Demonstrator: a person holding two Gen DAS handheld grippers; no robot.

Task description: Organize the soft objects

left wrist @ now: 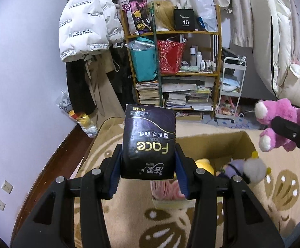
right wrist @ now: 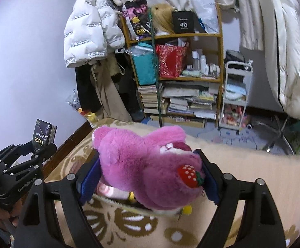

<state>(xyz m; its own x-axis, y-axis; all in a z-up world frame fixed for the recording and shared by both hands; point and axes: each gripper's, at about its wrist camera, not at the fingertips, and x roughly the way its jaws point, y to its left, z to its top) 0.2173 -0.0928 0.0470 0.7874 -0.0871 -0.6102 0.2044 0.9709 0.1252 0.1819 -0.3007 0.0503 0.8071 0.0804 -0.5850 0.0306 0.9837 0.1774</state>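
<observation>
My left gripper (left wrist: 149, 165) is shut on a dark "Face" tissue pack (left wrist: 150, 140), held upright above the near left edge of an open cardboard box (left wrist: 245, 142). The box holds a yellow plush (left wrist: 204, 165), a purple-and-grey plush (left wrist: 242, 167) and a pink soft item (left wrist: 166, 190). My right gripper (right wrist: 150, 171) is shut on a pink plush bear (right wrist: 150, 165) with a strawberry patch, held over the box. The bear also shows at the right of the left wrist view (left wrist: 278, 124), and the tissue pack at the left of the right wrist view (right wrist: 43, 135).
The box sits on a beige patterned rug (left wrist: 129, 217). Behind stand a wooden shelf (left wrist: 170, 62) of bags and books, a white trolley (left wrist: 231, 91), hanging coats (left wrist: 84, 31) and white bedding (left wrist: 273, 51). A plastic bag (left wrist: 82, 119) lies by the wall.
</observation>
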